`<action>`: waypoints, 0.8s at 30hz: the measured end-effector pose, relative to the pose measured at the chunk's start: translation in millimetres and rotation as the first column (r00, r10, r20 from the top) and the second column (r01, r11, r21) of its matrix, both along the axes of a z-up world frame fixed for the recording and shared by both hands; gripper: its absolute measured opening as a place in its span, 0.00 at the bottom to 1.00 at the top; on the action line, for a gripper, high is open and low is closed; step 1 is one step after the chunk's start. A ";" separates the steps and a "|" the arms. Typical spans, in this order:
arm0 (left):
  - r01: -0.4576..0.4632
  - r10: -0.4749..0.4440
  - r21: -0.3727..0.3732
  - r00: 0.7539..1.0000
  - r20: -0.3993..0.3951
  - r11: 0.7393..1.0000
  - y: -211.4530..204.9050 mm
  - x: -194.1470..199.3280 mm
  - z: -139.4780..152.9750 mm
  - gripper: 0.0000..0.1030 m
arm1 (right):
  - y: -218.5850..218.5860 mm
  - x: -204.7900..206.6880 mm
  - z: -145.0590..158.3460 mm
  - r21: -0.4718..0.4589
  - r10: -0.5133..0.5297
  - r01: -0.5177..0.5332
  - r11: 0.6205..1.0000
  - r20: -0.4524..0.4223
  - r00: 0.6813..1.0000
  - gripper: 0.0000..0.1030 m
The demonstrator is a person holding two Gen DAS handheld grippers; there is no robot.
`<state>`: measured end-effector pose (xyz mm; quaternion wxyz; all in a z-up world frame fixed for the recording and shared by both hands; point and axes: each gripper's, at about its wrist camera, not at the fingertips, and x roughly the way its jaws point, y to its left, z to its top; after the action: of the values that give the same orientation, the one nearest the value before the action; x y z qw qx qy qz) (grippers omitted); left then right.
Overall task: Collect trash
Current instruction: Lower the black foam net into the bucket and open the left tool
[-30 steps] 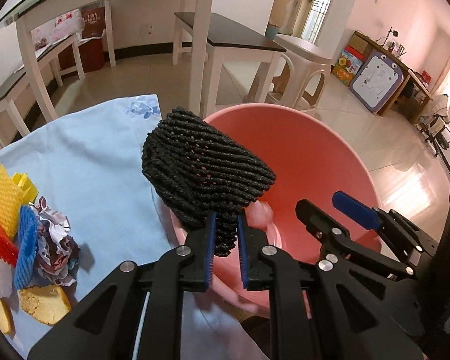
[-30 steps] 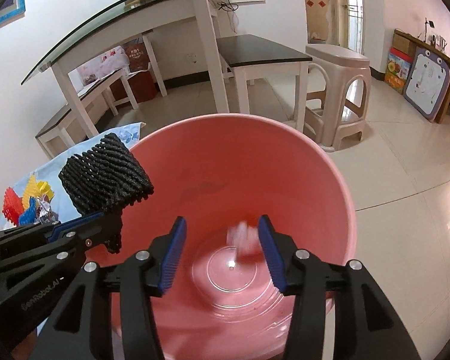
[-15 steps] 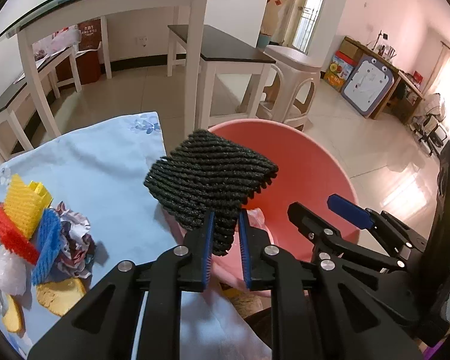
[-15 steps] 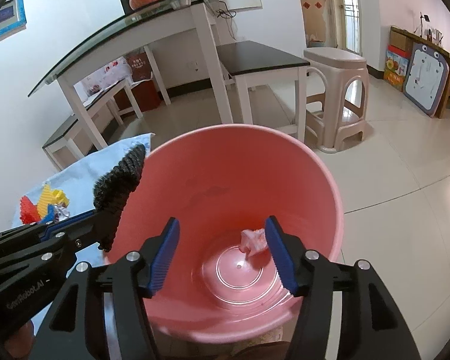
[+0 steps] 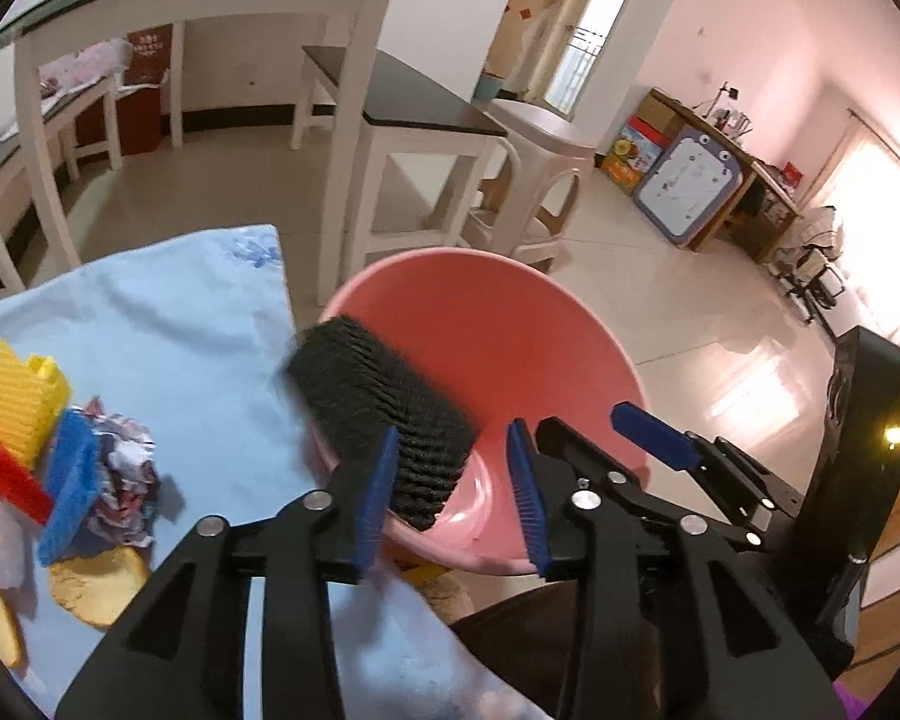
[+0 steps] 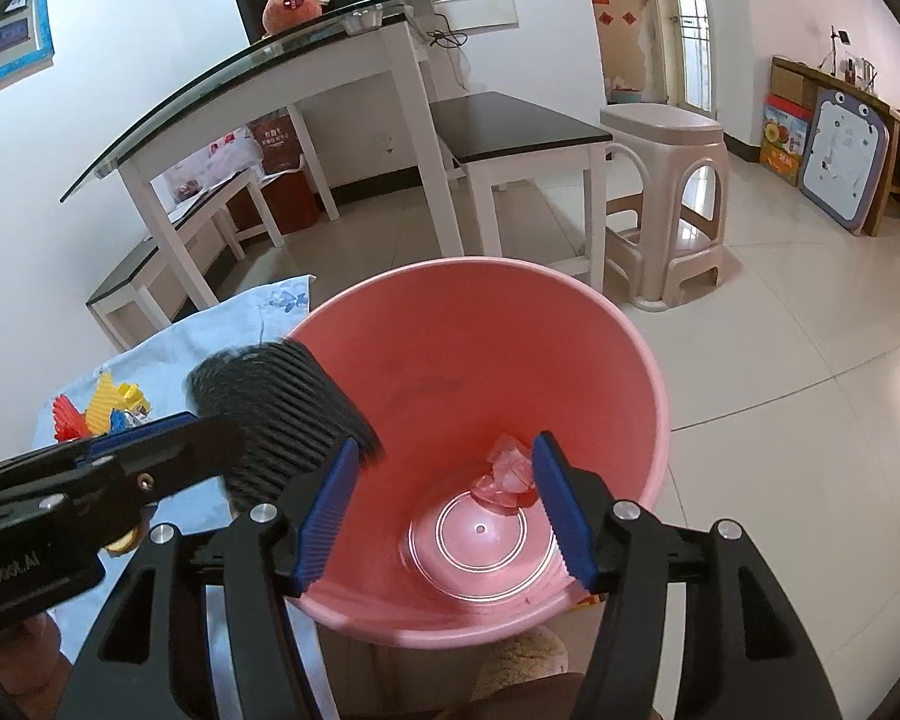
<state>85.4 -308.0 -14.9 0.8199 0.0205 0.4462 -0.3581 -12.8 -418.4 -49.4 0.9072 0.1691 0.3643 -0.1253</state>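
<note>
Black foam net (image 5: 384, 414) has just been let go: the left gripper (image 5: 453, 483), clamped on it a moment ago, is now spread wide, so it's dropping over the pink bucket's (image 6: 642, 360) rim. Right gripper (image 6: 441, 507) is held wide, empty.

Black foam net (image 5: 384, 414): we see it blurred, tilted over the pink bucket's (image 5: 570, 324) left rim, lower end inside.
Pink bucket: upright, open, just right of the blue-clothed table's right edge.
Crumpled wrapper (image 6: 507, 474): on the bucket's bottom.
</note>
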 end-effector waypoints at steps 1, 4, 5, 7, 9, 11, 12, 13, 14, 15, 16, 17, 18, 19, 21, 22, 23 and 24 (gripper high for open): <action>0.004 -0.004 0.001 1.000 -0.003 1.000 -1.7 -0.5 -1.4 0.38 | -0.5 -0.6 -0.3 -0.001 -0.001 0.001 1.000 -0.001 1.000 0.58; 0.001 -0.001 0.015 1.000 0.003 1.000 -4.5 -2.9 -3.6 0.38 | -2.8 -3.0 -1.6 0.002 -0.004 0.004 1.000 -0.004 1.000 0.58; -0.003 0.002 0.022 1.000 0.012 1.000 -4.1 -4.1 -3.0 0.38 | -3.2 -3.8 -2.1 0.008 -0.003 0.003 1.000 -0.003 1.000 0.58; -0.016 0.014 0.036 0.999 0.046 0.999 -1.6 -7.9 -0.7 0.38 | -3.3 -4.7 -2.8 0.016 -0.001 0.001 1.000 -0.002 1.000 0.58; -0.028 0.025 0.047 0.997 0.070 0.999 2.1 -9.6 2.1 0.38 | -0.6 -4.6 -2.5 0.019 0.007 -0.007 1.000 0.000 1.000 0.58; -0.030 0.026 0.050 0.996 0.084 0.998 6.0 -11.7 5.0 0.38 | 3.3 -4.6 -1.4 0.013 0.014 -0.015 1.000 0.003 1.000 0.58; -0.031 0.026 0.053 0.996 0.086 0.998 7.5 -12.5 6.4 0.38 | 5.5 -4.5 -0.9 0.010 0.016 -0.016 1.000 0.005 1.000 0.58; -0.034 0.029 0.055 0.996 0.088 0.998 9.0 -13.1 7.6 0.38 | 6.9 -4.7 -0.5 0.008 0.017 -0.017 1.000 0.006 1.000 0.58; -0.039 0.034 0.056 0.995 0.090 0.998 10.9 -13.4 8.7 0.38 | 8.5 -5.8 0.2 0.009 0.015 -0.015 1.000 0.009 1.000 0.58; -0.045 0.039 0.058 0.995 0.092 0.997 12.7 -13.8 9.7 0.38 | 9.6 -6.4 0.6 0.010 0.013 -0.013 1.000 0.010 1.000 0.58; -0.050 0.045 0.060 0.995 0.094 0.997 14.3 -14.1 10.6 0.38 | 10.7 -7.8 1.1 0.012 0.012 -0.012 1.000 0.012 1.000 0.58; -0.056 0.050 0.059 0.994 0.095 0.997 16.6 -14.6 11.5 0.38 | 11.9 -8.5 1.3 0.012 0.011 -0.012 1.000 0.012 1.000 0.58; -0.059 0.054 0.055 0.994 0.095 0.997 18.2 -15.1 12.0 0.38 | 11.9 -8.3 1.4 0.011 0.012 -0.012 1.000 0.011 1.000 0.58; -0.061 0.056 0.052 0.994 0.093 0.997 19.9 -15.0 11.9 0.38 | 12.8 -9.2 2.1 0.010 0.012 -0.012 1.000 0.010 1.000 0.58; -0.070 0.065 0.060 0.994 0.082 0.996 22.6 -16.3 11.5 0.38 | 14.6 -11.8 3.6 0.009 0.013 -0.013 1.000 0.009 1.000 0.58; -0.075 0.070 0.063 0.995 0.077 0.995 23.8 -16.6 11.1 0.38 | 16.3 -13.3 4.8 0.008 0.015 -0.015 1.000 0.011 1.000 0.58; -0.082 0.078 0.067 0.994 0.071 0.994 25.6 -17.3 10.8 0.38 | 17.0 -13.3 4.9 0.007 0.016 -0.016 1.000 0.013 1.000 0.58; -0.089 0.085 0.070 0.994 0.069 0.993 27.3 -18.5 10.5 0.38 | 18.7 -14.3 6.1 0.005 0.019 -0.019 1.000 0.015 1.000 0.58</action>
<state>66.9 -280.7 -4.5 0.8477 0.0430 0.4322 -0.3045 -27.1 -399.7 -43.3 0.9106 0.1689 0.3593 -0.1147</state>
